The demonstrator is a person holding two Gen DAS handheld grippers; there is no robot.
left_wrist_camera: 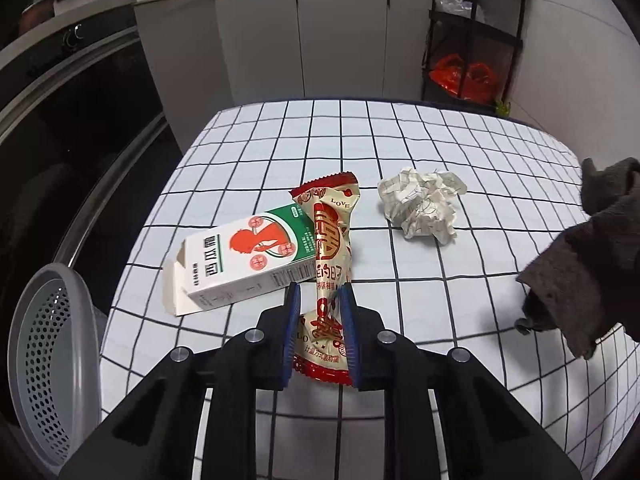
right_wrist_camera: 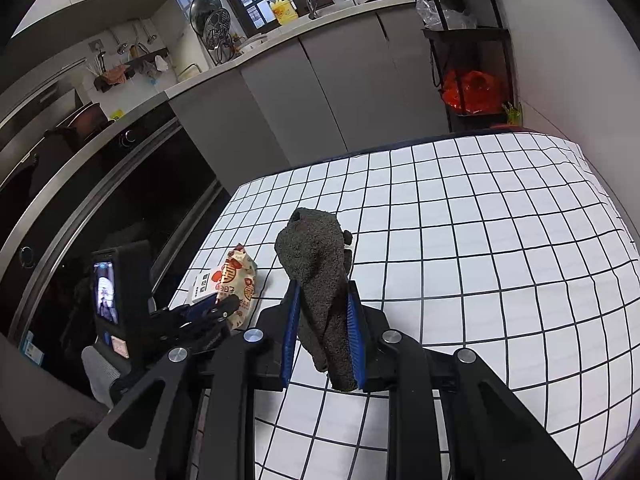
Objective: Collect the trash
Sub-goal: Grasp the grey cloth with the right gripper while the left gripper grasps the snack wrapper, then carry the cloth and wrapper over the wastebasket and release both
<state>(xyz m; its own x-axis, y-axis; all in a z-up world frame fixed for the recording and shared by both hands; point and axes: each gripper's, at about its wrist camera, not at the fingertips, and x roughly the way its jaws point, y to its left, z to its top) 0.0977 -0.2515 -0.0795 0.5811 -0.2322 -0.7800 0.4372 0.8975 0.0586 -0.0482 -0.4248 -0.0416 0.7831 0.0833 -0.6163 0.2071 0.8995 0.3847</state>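
My left gripper (left_wrist_camera: pixel 319 294) is shut on a red and cream snack wrapper (left_wrist_camera: pixel 330 240) whose far end rests over a white, green and red carton (left_wrist_camera: pixel 244 258) lying on the checked table (left_wrist_camera: pixel 460 140). A crumpled paper ball (left_wrist_camera: pixel 422 206) lies to the right of the wrapper. My right gripper (right_wrist_camera: pixel 323 292) is shut on a dark grey cloth (right_wrist_camera: pixel 316 252) held above the table; the cloth also shows at the right of the left wrist view (left_wrist_camera: pixel 592 256). The right wrist view shows the wrapper (right_wrist_camera: pixel 238 280), the carton (right_wrist_camera: pixel 205 286) and the left gripper (right_wrist_camera: pixel 216 304) at lower left.
A grey perforated bin (left_wrist_camera: pixel 52 356) stands off the table's left edge. A dark oven front (left_wrist_camera: pixel 60 120) and grey cabinets (left_wrist_camera: pixel 300 36) lie beyond. A black rack with a red bag (left_wrist_camera: pixel 466 76) stands at the back right.
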